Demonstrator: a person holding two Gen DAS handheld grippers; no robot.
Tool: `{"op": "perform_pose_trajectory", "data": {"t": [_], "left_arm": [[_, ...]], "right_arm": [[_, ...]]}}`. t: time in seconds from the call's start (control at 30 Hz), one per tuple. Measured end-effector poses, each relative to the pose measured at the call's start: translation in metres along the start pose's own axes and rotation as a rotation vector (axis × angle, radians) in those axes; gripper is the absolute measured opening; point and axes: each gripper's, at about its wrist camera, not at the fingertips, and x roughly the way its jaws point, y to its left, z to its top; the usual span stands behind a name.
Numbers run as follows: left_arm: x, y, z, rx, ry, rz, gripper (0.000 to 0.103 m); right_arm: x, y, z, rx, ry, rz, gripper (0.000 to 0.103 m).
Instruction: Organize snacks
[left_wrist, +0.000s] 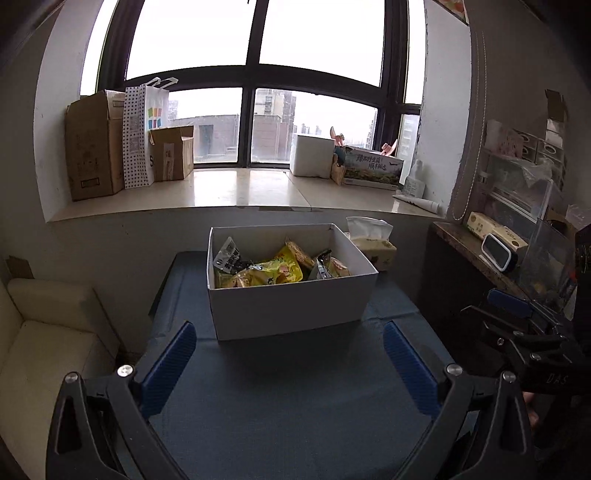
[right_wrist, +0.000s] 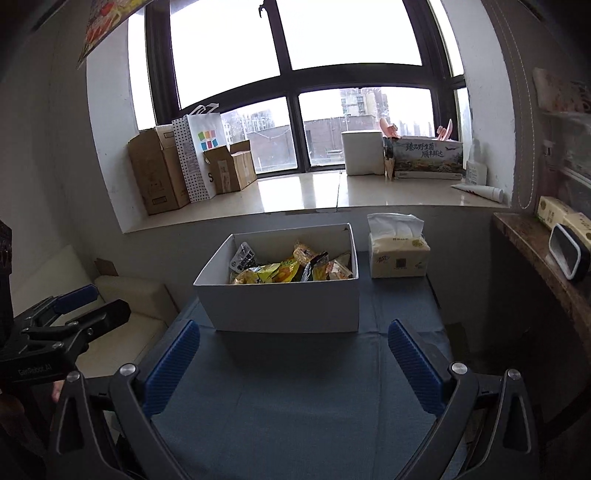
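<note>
A white open box (left_wrist: 288, 306) stands on the blue-grey table (left_wrist: 295, 398), also in the right wrist view (right_wrist: 280, 306). Inside lie several snack packets, mostly yellow (left_wrist: 275, 271) (right_wrist: 273, 273), with a black-and-white one (left_wrist: 231, 256) at the left. My left gripper (left_wrist: 290, 354) is open and empty, held above the table in front of the box. My right gripper (right_wrist: 295, 354) is open and empty, also in front of the box. Each gripper shows in the other's view, the right (left_wrist: 517, 325) and the left (right_wrist: 74, 310).
A tissue pack (right_wrist: 399, 254) stands right of the box. A cream sofa (left_wrist: 44, 332) is left of the table. A stone shelf (right_wrist: 539, 254) with a small clock is at the right. Cardboard boxes (left_wrist: 96, 147) and a bag sit on the window sill.
</note>
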Motion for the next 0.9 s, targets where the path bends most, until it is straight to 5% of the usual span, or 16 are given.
{"op": "perform_pose_trajectory", "data": {"t": [0.9], "left_arm": [[0.007, 0.006, -0.001, -0.018, 0.034, 0.004, 0.103]], "right_arm": [[-0.004, 0.011, -0.005, -0.028, 0.007, -0.002, 0.103]]}}
